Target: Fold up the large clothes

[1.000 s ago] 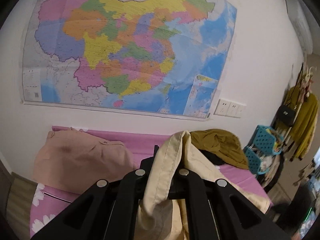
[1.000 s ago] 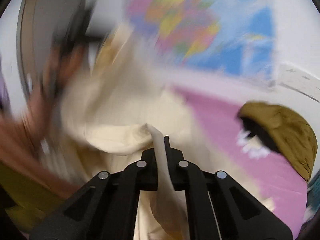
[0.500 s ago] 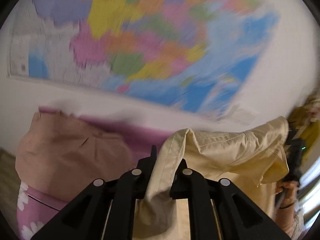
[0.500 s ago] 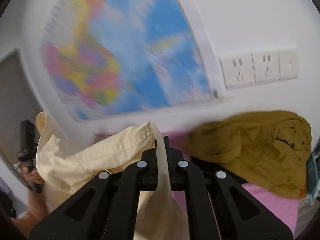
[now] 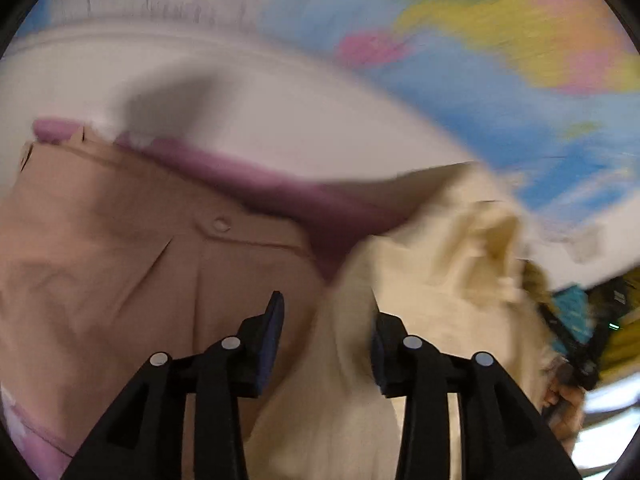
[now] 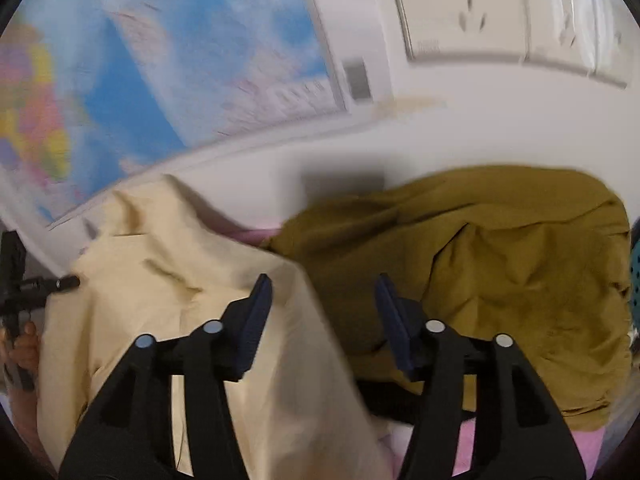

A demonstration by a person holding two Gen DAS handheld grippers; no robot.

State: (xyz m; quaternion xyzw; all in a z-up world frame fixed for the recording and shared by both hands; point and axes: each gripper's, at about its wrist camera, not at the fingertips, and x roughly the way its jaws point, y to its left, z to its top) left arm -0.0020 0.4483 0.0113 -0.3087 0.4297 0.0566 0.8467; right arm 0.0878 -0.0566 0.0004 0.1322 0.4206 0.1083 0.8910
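Both tongs, the left tongs point(image 5: 326, 314) and the right tongs point(image 6: 322, 296), are now found spread, the cream garment point(image 5: 420, 280) having been released onto the bed, awaiting folding.

The cream garment point(image 5: 432, 280) lies rumpled and unfolded on the pink bedding, between the tan garment point(image 5: 120, 248) and the crumpled olive garment point(image 6: 500, 264).

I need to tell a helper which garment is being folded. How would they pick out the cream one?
Start at the wall map; below it lies the pink bedsheet. The cream garment sits mid-bed, between a tan-pink shirt and an olive one; it is the palest.
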